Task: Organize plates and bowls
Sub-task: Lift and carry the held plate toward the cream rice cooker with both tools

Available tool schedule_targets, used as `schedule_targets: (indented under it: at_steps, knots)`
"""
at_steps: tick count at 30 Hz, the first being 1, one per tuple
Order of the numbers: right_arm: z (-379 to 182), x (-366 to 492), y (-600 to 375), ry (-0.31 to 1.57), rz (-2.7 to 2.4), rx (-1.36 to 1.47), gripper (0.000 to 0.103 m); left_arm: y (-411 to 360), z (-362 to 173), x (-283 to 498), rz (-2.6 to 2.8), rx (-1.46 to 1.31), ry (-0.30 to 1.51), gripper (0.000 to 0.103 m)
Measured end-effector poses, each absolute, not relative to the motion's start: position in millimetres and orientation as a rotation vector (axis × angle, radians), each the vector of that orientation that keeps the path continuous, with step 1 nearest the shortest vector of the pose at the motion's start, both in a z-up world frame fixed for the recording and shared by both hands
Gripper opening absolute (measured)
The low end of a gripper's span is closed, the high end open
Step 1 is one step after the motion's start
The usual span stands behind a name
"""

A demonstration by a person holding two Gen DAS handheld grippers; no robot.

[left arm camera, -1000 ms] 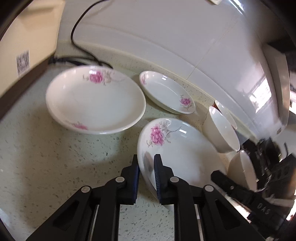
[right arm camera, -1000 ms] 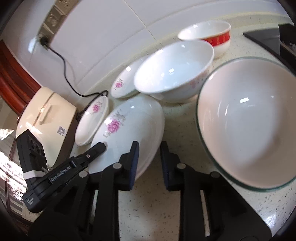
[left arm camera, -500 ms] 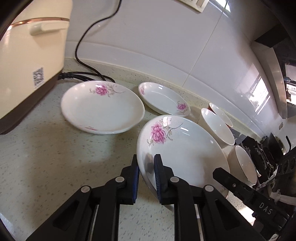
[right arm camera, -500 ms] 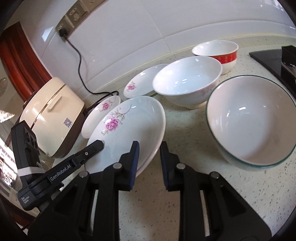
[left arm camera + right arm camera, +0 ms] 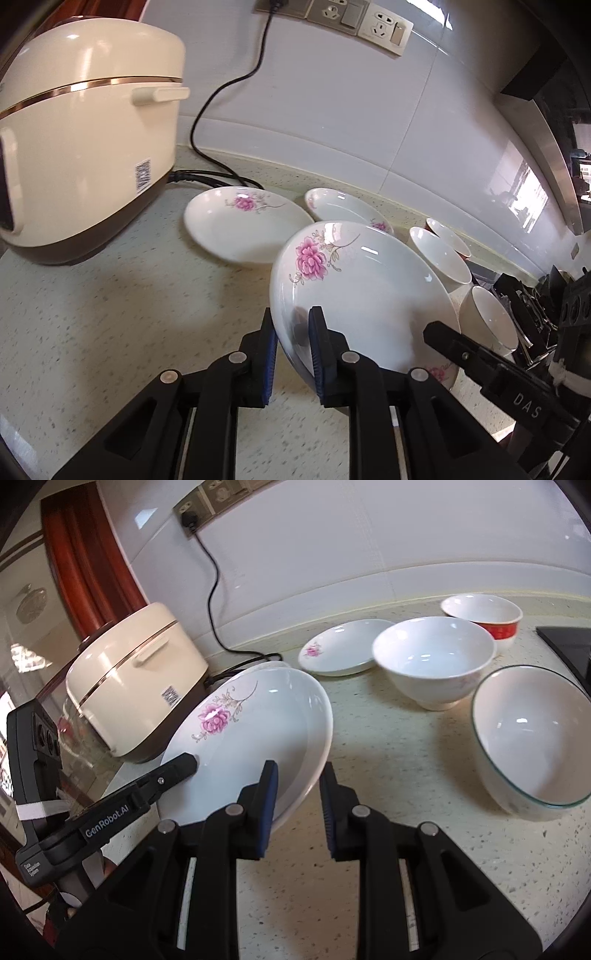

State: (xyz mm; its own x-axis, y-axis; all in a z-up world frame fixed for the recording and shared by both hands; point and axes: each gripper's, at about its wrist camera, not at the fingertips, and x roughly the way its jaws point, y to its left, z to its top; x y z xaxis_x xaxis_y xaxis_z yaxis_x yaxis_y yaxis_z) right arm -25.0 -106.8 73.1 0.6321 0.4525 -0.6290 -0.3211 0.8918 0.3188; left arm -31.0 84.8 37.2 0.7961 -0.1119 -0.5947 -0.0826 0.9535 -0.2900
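Large flowered plate lifted and tilted above the bench, pinched at its near rim by the left gripper, jaws closed on the edge; right gripper straddling the opposite rim with jaws parted, a gap showing on the outer side, so likely not yet clamped. Risk of slipping: glazed rim, thin hold, one-sided grip, and a steep tilt. Risk too of clipping the second flowered plate just beyond, or the white bowl, if swung low toward a stack.
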Motion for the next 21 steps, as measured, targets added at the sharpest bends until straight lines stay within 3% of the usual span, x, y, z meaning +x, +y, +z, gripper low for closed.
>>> schedule_targets:
  at_steps: [21]
  knots:
    - [72,-55,-53,0.785,0.605,0.09,0.027,123,31,-96,0.063,-0.341,0.647,0.021]
